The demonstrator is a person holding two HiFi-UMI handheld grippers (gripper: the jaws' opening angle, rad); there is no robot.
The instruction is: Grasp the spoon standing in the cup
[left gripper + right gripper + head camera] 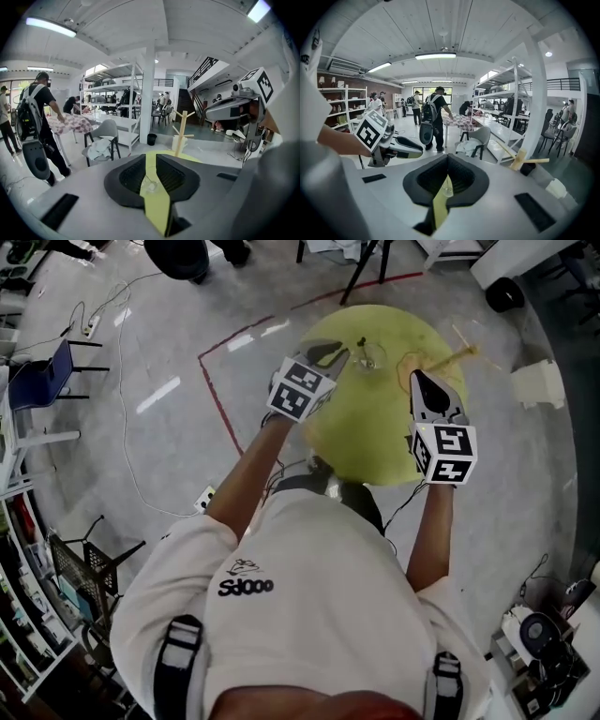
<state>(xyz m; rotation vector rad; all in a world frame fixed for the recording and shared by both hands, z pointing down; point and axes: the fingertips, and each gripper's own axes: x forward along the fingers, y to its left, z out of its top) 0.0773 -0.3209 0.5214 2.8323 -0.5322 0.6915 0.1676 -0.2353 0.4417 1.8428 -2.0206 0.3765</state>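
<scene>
A clear glass cup with a thin dark spoon standing in it sits on the far part of the round yellow-green table. My left gripper hovers just left of the cup, its jaws a narrow slit apart with nothing between them; the cup shows through that slit. My right gripper hangs to the cup's right and a little nearer, jaws closed tip to tip and empty. In the right gripper view the cup shows small below the closed tips.
A wooden peg stand is on the table's far right, beyond the right gripper. A white box lies on the floor to the right. Cables trail on the floor at left. People, chairs and shelving fill the room behind.
</scene>
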